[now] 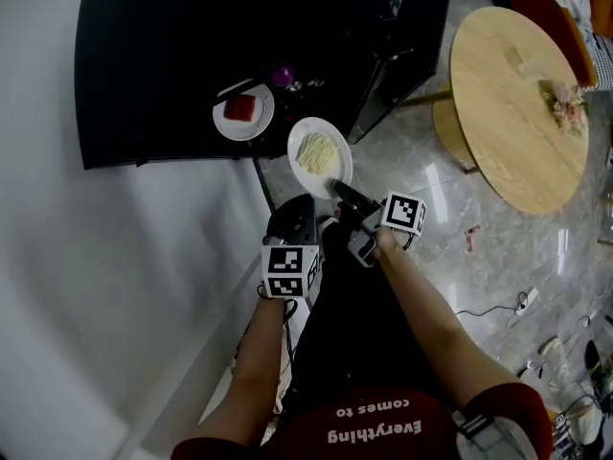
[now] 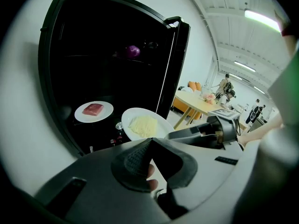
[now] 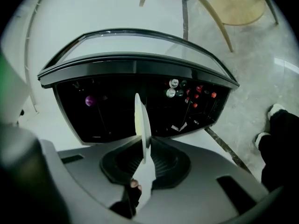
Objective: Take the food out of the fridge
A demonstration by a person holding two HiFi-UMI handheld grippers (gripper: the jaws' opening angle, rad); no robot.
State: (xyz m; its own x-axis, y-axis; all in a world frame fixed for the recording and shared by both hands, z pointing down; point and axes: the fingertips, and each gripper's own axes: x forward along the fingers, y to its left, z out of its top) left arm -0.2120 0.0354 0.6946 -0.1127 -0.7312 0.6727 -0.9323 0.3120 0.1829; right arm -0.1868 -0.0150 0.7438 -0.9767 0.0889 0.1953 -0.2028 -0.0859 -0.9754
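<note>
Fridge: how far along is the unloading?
Done: the fridge door stands open. In hand: the right gripper is shut on the rim of a white plate of pale shredded food, held at the fridge's open front. To do: a second plate with a red slab sits inside, a purple item behind it. The left gripper is shut and empty.

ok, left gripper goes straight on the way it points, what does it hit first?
Likely the white plate of pale shredded food held by the right gripper, just past the shut tips of the left gripper; open fridge behind. Depth unclear.
</note>
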